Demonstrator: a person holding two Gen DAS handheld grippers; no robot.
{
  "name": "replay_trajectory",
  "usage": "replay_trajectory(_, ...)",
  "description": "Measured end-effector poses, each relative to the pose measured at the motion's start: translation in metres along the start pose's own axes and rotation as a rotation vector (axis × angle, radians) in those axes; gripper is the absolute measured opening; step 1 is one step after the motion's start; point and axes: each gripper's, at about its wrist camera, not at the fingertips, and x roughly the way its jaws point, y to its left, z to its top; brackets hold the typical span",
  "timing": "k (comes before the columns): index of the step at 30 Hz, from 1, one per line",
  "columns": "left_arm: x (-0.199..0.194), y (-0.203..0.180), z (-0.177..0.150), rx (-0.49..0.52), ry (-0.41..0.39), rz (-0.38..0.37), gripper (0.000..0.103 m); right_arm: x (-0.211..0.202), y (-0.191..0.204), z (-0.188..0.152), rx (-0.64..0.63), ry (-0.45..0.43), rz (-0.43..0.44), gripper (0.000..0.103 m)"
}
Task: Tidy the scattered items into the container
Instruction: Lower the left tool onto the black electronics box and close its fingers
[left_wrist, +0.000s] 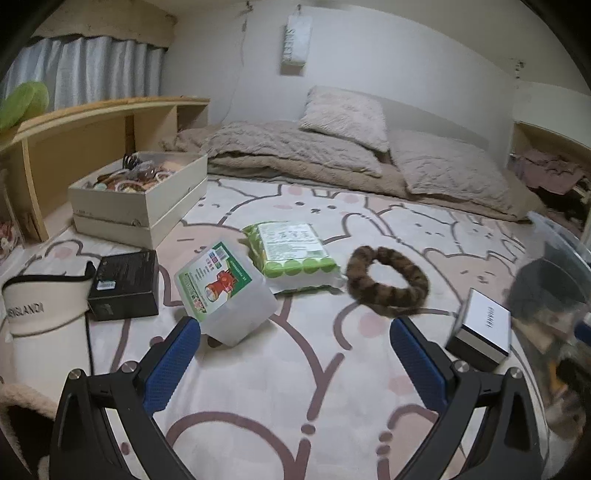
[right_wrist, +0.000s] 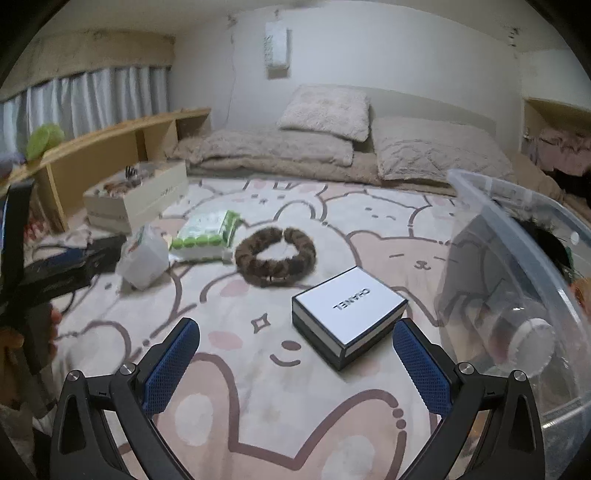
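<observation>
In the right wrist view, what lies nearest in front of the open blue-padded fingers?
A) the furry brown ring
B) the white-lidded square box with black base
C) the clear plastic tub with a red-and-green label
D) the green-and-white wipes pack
B: the white-lidded square box with black base lies just ahead of the right gripper, with its jaws apart and empty.

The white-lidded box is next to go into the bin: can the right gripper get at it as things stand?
Probably yes: the right gripper is open, the white-lidded box lies just ahead, and nothing sits between them.

Two beige pillows (right_wrist: 369, 125) are lying on a folded blanket (right_wrist: 266, 151) at the far end; grey curtains (left_wrist: 88, 70) are hanging far left above a wooden shelf (left_wrist: 92, 125).
</observation>
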Motion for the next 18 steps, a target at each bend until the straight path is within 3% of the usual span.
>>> replay_trajectory(10,0.058,0.039,-0.004,-0.113,0.058,0.056,0.103,0.046,0.022,0.01,-0.142,0.071,0.017,0.103)
replay_trajectory(18,0.057,0.092,0.019,-0.185,0.018,0.124,0.103,0.087,0.049,0.025,-0.247,0.111,-0.004,0.103)
